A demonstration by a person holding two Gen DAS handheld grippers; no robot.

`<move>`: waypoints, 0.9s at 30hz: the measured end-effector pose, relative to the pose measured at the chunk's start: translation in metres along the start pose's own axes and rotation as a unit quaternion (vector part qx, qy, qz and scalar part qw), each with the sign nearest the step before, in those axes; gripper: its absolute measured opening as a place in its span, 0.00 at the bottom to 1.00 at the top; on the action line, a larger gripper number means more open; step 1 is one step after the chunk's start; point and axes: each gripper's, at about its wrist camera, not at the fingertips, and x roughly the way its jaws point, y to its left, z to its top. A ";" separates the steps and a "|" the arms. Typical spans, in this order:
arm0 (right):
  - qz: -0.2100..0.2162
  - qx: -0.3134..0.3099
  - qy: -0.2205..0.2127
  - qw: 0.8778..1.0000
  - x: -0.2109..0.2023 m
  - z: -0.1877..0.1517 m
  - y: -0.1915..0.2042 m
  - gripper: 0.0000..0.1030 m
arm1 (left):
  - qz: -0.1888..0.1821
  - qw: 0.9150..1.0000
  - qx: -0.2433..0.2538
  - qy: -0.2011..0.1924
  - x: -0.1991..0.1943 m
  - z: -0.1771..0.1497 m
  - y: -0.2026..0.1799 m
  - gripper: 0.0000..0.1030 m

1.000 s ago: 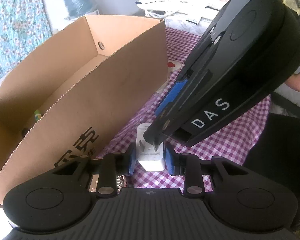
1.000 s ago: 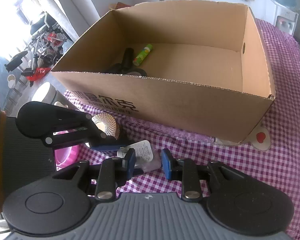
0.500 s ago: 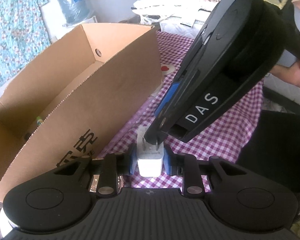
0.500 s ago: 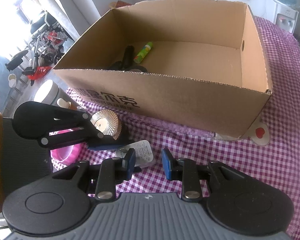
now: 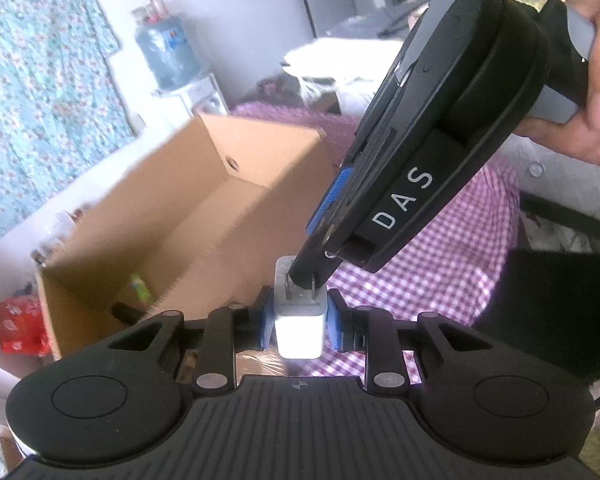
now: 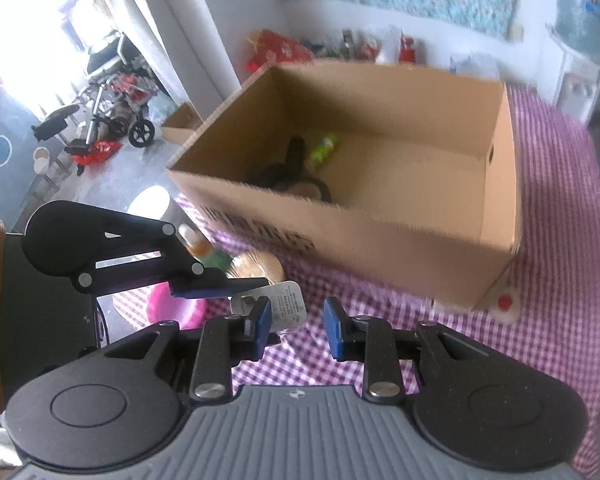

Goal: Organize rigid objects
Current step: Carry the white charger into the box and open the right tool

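White plastic first: in the left wrist view we log a white plug adapter (image 5: 299,318) clamped between the blue pads of the left hand-held gripper (image 5: 299,317), prongs pointing away from the camera and raised above the purple gingham cloth (image 5: 440,264) that covers the counter. The right hand-held gripper (image 5: 432,148) crosses the frame from upper right, its black body marked "DAS"; its tip overlaps the adapter's prongs, and we cannot tell from here whether they touch. A bare hand (image 5: 592,92) holds its grey handle. To the left stands an open cardboard box (image 5: 236,236) with a green tube (image 5: 140,286) on its floor. A blue water jug (image 5: 168,54) sits against the back wall, blurred.

In the right wrist view we note the right hand-held gripper (image 6: 296,322) with its blue pads spread wide, nothing between them. The left hand-held gripper (image 6: 220,288) enters from the left, holding the white plug adapter (image 6: 284,306), printed face toward us, just beside our left pad. The cardboard box (image 6: 380,236) lies beyond on the purple gingham cloth (image 6: 560,280); inside we see the green tube (image 6: 322,150) next to a dark object (image 6: 294,164) that we cannot identify. A gold ribbed disc (image 6: 260,266) and a pink bowl (image 6: 172,310) lie behind the left gripper.
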 end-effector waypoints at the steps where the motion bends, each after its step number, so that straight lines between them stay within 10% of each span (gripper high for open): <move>1: 0.001 -0.005 -0.006 1.000 -0.006 0.004 0.003 0.30 | 0.006 1.000 -0.002 -0.005 0.009 0.007 0.025 0.25; 13: 0.003 -0.058 -0.065 0.996 -0.031 0.079 0.002 0.30 | 0.060 0.997 -0.030 -0.033 0.023 0.060 0.086 0.25; 27: 0.022 0.001 0.007 1.000 0.072 0.162 -0.083 0.30 | 0.027 0.991 -0.114 0.065 0.138 0.086 0.177 0.25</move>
